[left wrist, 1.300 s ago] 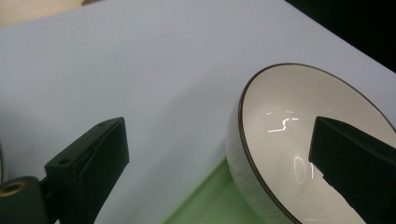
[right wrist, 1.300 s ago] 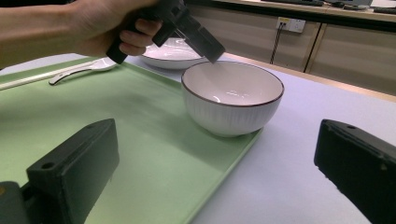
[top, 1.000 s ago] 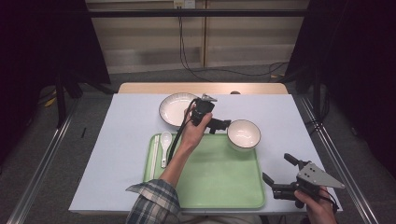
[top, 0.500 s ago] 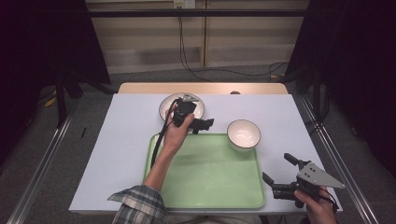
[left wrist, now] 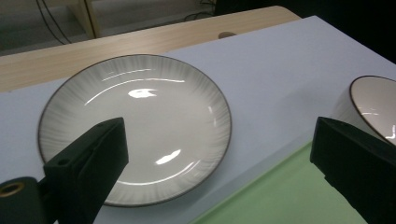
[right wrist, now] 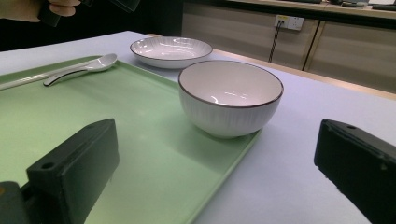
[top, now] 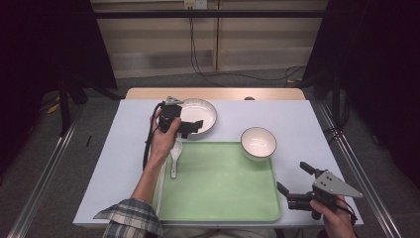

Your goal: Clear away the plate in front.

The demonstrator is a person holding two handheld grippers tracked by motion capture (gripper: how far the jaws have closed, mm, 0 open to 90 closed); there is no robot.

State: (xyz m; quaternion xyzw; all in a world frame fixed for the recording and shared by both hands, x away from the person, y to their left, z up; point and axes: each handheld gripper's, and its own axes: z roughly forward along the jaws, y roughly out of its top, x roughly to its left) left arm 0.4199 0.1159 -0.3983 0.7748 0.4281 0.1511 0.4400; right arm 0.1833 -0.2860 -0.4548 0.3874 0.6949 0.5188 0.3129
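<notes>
The left tool (top: pixel 190 128) hovers over the near rim of the plate (top: pixel 198 115), jaws spread wide and holding nothing; in the left gripper view one jaw sits over the plate's near-left part and the other off towards the bowl (left wrist: pixel 373 107). The plate lies flat on the desk (top: pixel 297 119), just beyond the far edge of the green tray (top: pixel 223 188), so the step in hand looks like taking the plate by its rim to bring it onto the tray. To do that well, I would tip the tool so that one jaw slides under the lip and the other comes down on the inner slope, then close slowly: glazed ware is slick and hard, and a flat pinch from above would likely skate off. The rim is thin, dark-edged and gently upturned, with fine radial ribbing that may give a little purchase. The spoon (top: pixel 174 153) rests on the tray's left edge close by the wrist, so the forearm should stay lifted. The bowl (top: pixel 258 143), white, ribbed outside and glossy within, sits on the tray's far right corner. The right tool (top: pixel 292 191) waits wide open and empty at the tray's near right corner.
</notes>
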